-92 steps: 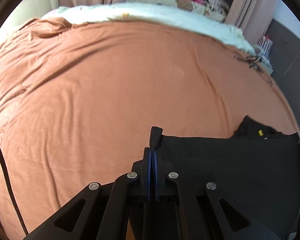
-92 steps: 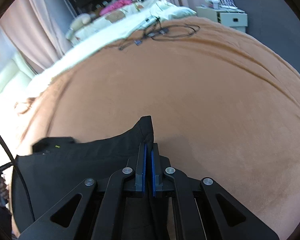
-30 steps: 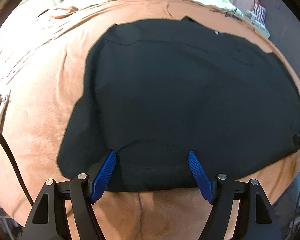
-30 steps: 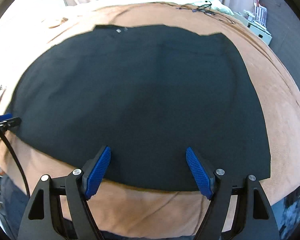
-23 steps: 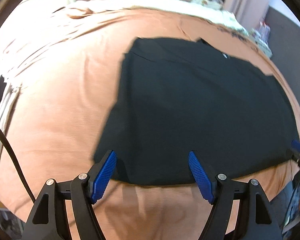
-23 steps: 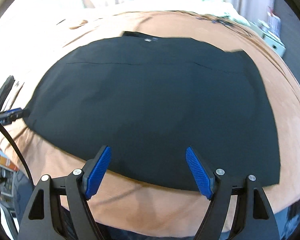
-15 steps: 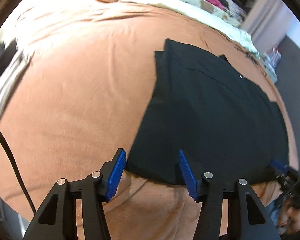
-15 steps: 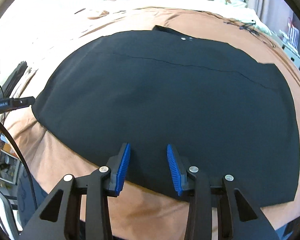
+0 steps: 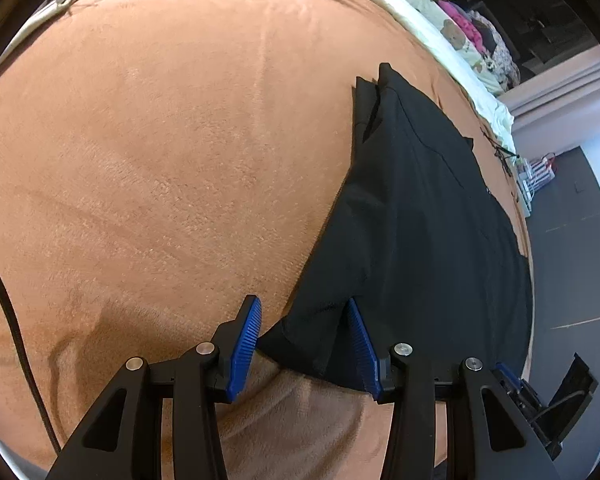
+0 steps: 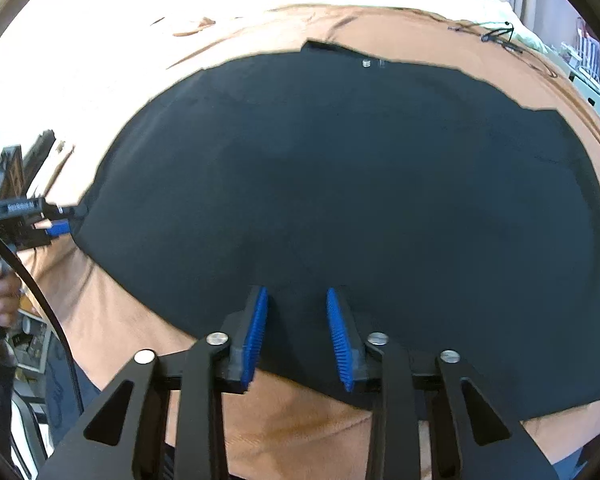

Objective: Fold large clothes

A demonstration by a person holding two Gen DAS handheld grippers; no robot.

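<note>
Black garment (image 10: 340, 184) lies flat on the brown bed cover (image 9: 160, 160), and I have my left tool (image 9: 304, 344) closing round its near left corner, my right tool (image 10: 298, 336) closing over its near hem, neither clamped yet.

My left gripper (image 9: 304, 344) straddles the garment's (image 10: 340, 200) near corner at six o'clock; garment on the blanket (image 9: 160, 160); pillows (image 9: 460, 40) at one o'clock.
</note>
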